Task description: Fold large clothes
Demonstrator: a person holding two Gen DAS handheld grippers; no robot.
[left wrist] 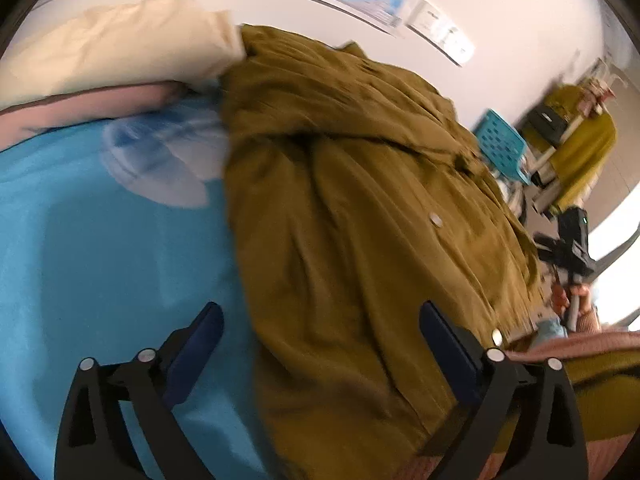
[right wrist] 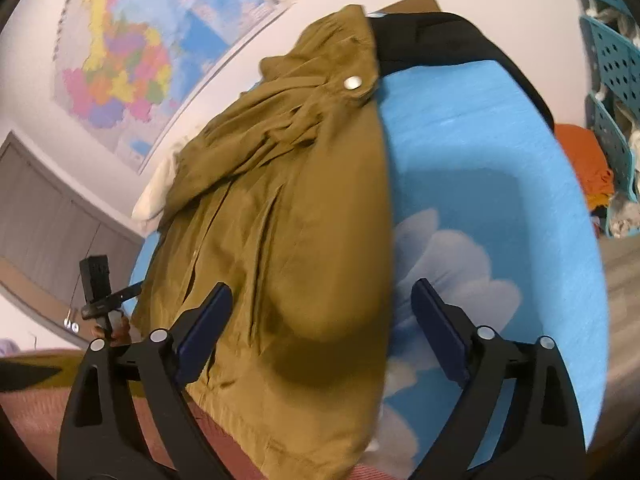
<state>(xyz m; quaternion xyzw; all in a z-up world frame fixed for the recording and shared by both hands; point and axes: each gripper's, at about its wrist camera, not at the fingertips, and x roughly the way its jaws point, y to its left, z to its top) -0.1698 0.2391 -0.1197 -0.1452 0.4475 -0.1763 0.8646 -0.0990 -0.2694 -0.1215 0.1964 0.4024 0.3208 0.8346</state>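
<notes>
An olive-brown jacket (left wrist: 352, 216) with metal snap buttons lies bunched lengthwise on a blue sheet (left wrist: 100, 260) printed with white clouds. My left gripper (left wrist: 320, 344) is open and empty, its jaws wide apart over the jacket's near left edge. In the right wrist view the jacket (right wrist: 288, 216) runs away from me, a snap (right wrist: 352, 83) at its far end. My right gripper (right wrist: 320, 328) is open and empty over the jacket's near right edge. The other gripper (left wrist: 572, 248) shows at the far side, and likewise in the right wrist view (right wrist: 100, 292).
A cream pillow (left wrist: 120, 44) and a pink cover (left wrist: 80, 108) lie at the bed's head. Black cloth (right wrist: 460, 40) lies past the jacket's far end. Teal perforated bins (right wrist: 612, 52), an orange cloth (right wrist: 588, 160) and a wall map (right wrist: 120, 60) stand beyond the bed.
</notes>
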